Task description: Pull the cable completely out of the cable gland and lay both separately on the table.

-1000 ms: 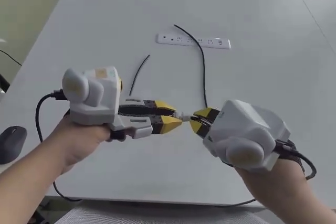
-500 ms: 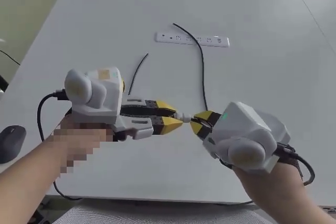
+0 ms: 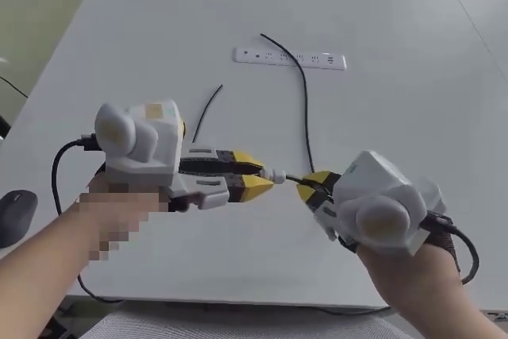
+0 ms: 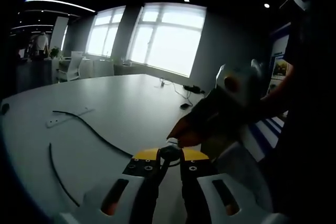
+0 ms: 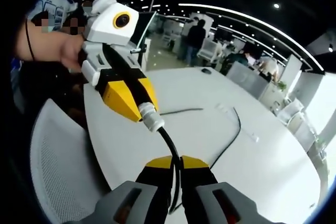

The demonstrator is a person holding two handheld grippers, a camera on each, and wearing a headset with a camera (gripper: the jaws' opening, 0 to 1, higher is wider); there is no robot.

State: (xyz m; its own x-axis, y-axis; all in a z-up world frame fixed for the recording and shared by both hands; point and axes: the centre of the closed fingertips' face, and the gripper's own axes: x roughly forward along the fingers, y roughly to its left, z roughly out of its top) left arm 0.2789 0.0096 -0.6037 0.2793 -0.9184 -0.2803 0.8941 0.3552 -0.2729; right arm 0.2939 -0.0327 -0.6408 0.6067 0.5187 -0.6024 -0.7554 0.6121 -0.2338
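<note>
1. Head view: left tongs (image 3: 266,175) clamp the white cable gland (image 3: 278,174) above the worktop (image 3: 159,37); right tongs (image 3: 309,185) pinch the black cable (image 3: 305,109) just beside it.
2. Left gripper view: tongs narrow around the gland.
3. Right gripper view: tongs closed on the cable, which runs into the gland.

No lettering, label, brand, number or sign is legible on anything here.
</note>
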